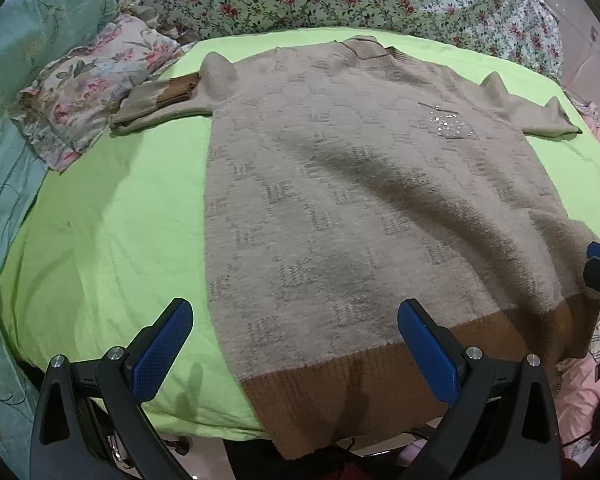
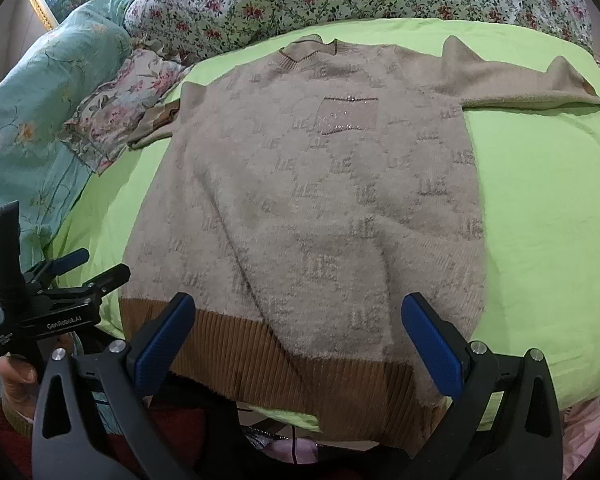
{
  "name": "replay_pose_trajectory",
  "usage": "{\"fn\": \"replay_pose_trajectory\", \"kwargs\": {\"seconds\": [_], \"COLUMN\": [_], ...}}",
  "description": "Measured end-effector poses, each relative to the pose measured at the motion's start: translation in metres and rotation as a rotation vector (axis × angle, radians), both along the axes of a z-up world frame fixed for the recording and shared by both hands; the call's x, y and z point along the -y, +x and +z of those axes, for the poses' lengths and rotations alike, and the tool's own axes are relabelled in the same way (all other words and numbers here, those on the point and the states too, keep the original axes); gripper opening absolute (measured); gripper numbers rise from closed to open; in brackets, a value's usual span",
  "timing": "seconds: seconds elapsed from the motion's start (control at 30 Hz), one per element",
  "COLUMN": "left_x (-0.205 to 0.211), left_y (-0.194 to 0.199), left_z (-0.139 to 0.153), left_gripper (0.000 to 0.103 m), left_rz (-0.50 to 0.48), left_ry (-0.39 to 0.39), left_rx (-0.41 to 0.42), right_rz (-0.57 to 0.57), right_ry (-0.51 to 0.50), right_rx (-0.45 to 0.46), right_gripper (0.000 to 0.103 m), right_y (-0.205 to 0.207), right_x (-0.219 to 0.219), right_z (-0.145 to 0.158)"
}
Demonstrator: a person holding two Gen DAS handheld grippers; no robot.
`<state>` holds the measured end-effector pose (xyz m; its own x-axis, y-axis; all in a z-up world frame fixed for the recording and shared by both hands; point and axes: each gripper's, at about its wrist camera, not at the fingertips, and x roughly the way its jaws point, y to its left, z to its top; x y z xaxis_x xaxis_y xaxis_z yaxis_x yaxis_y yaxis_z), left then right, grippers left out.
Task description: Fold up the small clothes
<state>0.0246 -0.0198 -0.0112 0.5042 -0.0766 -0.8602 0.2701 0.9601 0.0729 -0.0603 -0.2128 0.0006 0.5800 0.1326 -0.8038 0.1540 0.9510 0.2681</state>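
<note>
Evidently the beige sweater (image 1: 340, 200) has been spread face-up on the green sheet (image 1: 112, 240) of the bed so every edge is reachable, collar at twelve o'clock, brown hem (image 2: 260, 360) at six, hanging slightly over the bed's edge. Its sleeves lie out at ten and two. Both the left hand-held gripper (image 1: 296, 344) and right hand-held gripper (image 2: 296, 340) hover wide apart over the hem, holding nothing, probably poised to pinch its corners.

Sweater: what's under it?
The sweater lies flat on a lime-green sheet, which shows around it. Its brown hem overhangs the near edge. Anything beneath the knit is covered.
</note>
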Motion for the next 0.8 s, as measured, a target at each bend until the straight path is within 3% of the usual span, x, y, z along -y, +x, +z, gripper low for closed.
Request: {"fn": "replay_pose_trajectory", "kwargs": {"seconds": [0.17, 0.43, 0.67, 0.8], "left_x": [0.004, 0.007, 0.006, 0.01], "left_y": [0.01, 0.046, 0.084, 0.1], "left_z": [0.002, 0.009, 0.023, 0.023], "left_gripper": [0.102, 0.102, 0.102, 0.102], "left_rz": [-0.006, 0.005, 0.043, 0.061], "left_ry": [-0.012, -0.008, 0.004, 0.023], "left_rx": [0.014, 0.03, 0.056, 0.052], "right_rz": [-0.027, -0.147, -0.389, -0.557], "right_ry": [0.051, 0.009, 0.069, 0.048], "right_rx": [0.027, 0.055, 0.1, 0.114], "right_gripper": [0.103, 0.103, 0.103, 0.101], "right_y": [0.004, 0.014, 0.02, 0.029], "right_x": [0.015, 0.081, 0.219, 0.304], "right_z": [0.003, 0.015, 0.028, 0.027]}}
